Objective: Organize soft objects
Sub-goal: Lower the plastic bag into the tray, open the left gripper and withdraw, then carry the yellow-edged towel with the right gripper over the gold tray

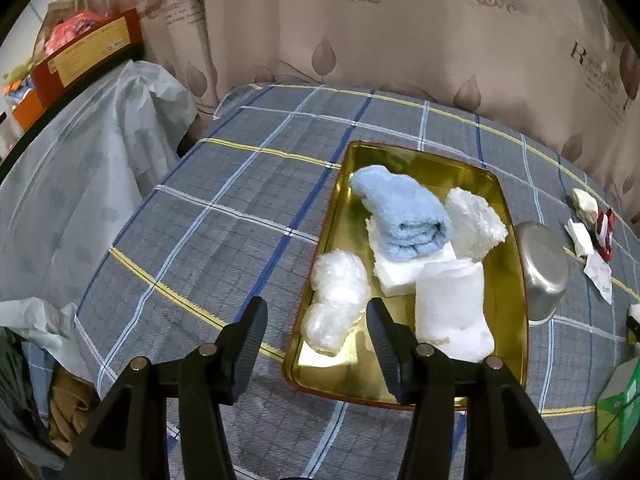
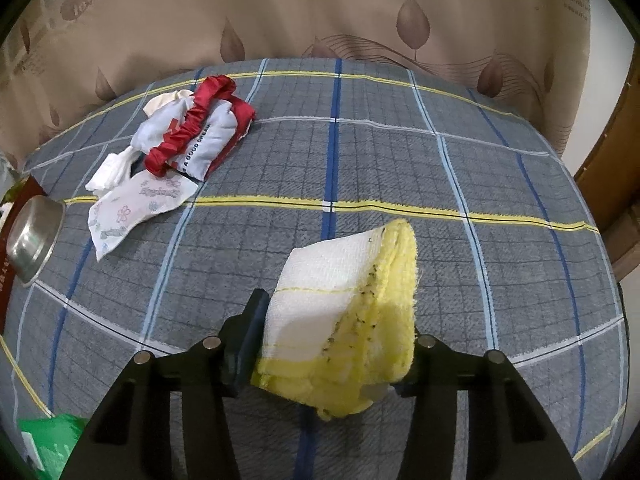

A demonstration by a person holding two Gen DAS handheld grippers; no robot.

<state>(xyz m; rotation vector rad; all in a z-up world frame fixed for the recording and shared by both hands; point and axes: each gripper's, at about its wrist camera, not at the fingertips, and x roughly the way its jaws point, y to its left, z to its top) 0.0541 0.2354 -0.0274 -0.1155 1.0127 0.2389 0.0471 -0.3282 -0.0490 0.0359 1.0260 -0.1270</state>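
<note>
Hiding right claw's (image 2: 324, 336) far pad: clamped yellow cloth (image 2: 344, 316) | left claw (image 1: 316, 320) apart

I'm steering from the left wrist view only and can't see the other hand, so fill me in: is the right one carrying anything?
Observer: Yes. The right gripper has a folded yellow and white cloth between its jaws, above the checked bedspread.
Operator: What's that red clutter at my far right?
Observer: A red scrunchie lying across a small printed pouch.
Operator: Anything else beside it?
Observer: A flat white packet with flower print, just in front of the pouch.
Operator: Where is the metal bowl from that side?
Observer: The metal bowl sits at the far left edge of the right view, well clear of the cloth.
</note>
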